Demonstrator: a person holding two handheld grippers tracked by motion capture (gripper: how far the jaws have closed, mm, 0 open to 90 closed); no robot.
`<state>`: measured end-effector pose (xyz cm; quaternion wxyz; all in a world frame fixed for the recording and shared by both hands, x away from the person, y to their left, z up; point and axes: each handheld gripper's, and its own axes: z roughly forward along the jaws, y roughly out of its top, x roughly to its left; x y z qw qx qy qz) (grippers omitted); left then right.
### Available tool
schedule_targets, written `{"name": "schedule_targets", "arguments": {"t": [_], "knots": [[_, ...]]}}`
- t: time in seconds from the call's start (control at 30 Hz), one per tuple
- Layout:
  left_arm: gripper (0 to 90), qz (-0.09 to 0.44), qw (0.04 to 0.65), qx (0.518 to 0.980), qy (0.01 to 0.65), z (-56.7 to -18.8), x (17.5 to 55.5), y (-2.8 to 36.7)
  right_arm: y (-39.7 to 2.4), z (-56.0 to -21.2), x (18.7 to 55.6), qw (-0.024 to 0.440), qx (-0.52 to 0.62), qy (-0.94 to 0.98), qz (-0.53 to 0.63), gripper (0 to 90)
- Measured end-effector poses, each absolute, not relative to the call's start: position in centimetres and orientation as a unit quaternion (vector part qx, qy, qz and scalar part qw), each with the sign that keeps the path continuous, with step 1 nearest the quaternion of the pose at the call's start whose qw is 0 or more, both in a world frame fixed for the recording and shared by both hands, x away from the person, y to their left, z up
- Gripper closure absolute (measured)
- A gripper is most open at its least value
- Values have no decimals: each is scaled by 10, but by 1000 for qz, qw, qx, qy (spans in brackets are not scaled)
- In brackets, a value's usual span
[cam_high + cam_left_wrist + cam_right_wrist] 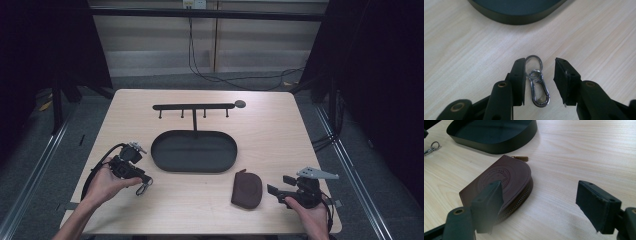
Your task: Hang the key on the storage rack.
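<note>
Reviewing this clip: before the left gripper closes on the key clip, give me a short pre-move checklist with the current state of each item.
1. Left gripper open: ok, jaws apart.
2. Key clip between the jaws: ok, it lies flat on the table, nearer the left jaw.
3. Clip free of other things: ok, apart from the black tray.
4. Right gripper out of the way: ok, open beside the brown pouch at the table's other side.
5. Hook rack free for hanging: ok, nothing hangs on its pegs.
6. Whether the jaws touch the tabletop: cannot tell.
</note>
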<state>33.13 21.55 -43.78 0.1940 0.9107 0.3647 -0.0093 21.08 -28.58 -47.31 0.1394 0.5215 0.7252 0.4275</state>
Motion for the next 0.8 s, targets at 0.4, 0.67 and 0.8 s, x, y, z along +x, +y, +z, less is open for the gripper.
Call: {"name": "schedule_targets", "arguments": {"t": [0.4,0.67,0.8], "knots": [[644,-24,146,918,368,-447,344,209,-285,-474,212,132,522,728,424,213],[656,-34,130,920,368,-453,350,203,-285,-475,213,130,524,729,422,213],[649,-41,118,923,365,-457,351,202,-285,-475,213,131,524,730,419,215]]}}
